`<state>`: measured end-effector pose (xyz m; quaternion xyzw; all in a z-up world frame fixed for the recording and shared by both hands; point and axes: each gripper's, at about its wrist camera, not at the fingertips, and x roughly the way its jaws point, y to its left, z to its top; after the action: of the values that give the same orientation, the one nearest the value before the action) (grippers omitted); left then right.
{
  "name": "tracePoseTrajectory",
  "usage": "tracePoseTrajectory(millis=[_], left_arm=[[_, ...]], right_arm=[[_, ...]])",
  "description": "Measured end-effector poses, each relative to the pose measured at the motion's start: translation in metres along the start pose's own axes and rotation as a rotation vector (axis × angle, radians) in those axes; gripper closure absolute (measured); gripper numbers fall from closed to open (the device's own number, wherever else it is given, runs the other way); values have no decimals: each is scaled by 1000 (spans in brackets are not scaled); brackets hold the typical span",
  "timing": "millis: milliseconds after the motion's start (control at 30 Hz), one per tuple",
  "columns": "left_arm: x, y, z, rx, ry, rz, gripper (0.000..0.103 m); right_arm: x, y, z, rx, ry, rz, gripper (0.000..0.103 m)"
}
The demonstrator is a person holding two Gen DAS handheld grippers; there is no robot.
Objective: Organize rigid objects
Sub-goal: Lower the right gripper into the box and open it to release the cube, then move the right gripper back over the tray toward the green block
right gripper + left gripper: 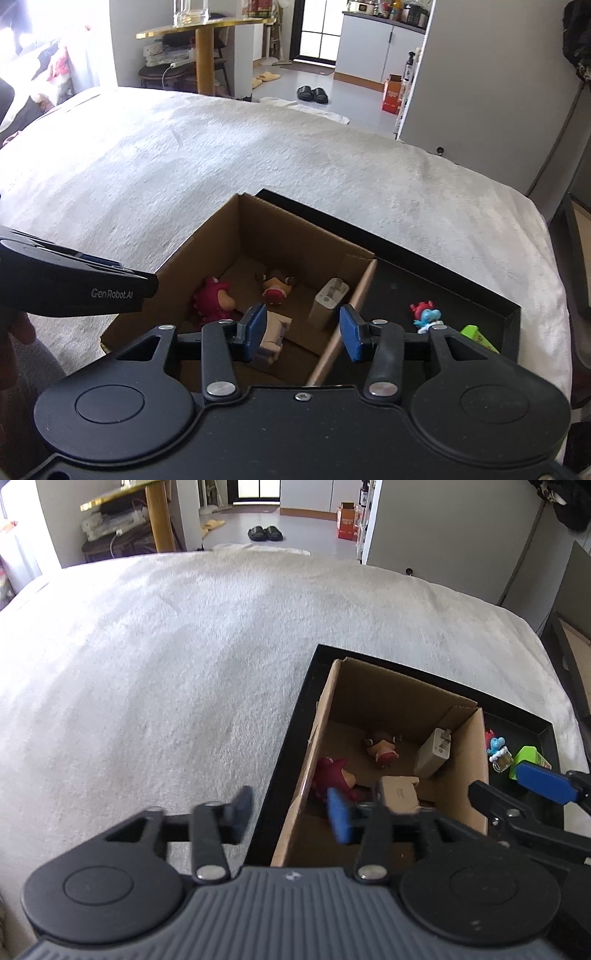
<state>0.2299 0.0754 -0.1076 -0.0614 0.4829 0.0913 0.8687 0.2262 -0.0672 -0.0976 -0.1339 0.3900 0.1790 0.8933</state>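
A brown cardboard box [388, 698] stands in a black tray [295, 716] on the white blanket. In the box lie a red dinosaur toy [328, 775], a small doll figure [382, 749], a white charger [434, 753] leaning on the right wall, and a beige block [399, 794]. My left gripper [291, 814] is open and empty above the box's left wall. My right gripper [303, 330] is open too, hovering over the box's right wall [354, 302], with nothing gripped. Beside the box, a blue figure [428, 317] and a green carton [476, 336] lie in the tray.
A wide stretch of white blanket [166, 657] spreads to the left and beyond the tray. A small glass bottle [502, 762] and a red figure [417, 308] lie by the blue figure. Past the bed are a gold-topped table [199, 29], black slippers [312, 94] and a grey cabinet [480, 74].
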Motion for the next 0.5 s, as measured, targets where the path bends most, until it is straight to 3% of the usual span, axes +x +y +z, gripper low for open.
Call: tracePoseTrajectory(millis=[133,500], left_arm=[[-9,-9,-2,39,-27,42,32],[-22,-33,-8,93,-49,52,28]], right_arm=[[-7,-11,-5,34,-4,-2,52],[-20,-38,-23,83,-23,-54,30]])
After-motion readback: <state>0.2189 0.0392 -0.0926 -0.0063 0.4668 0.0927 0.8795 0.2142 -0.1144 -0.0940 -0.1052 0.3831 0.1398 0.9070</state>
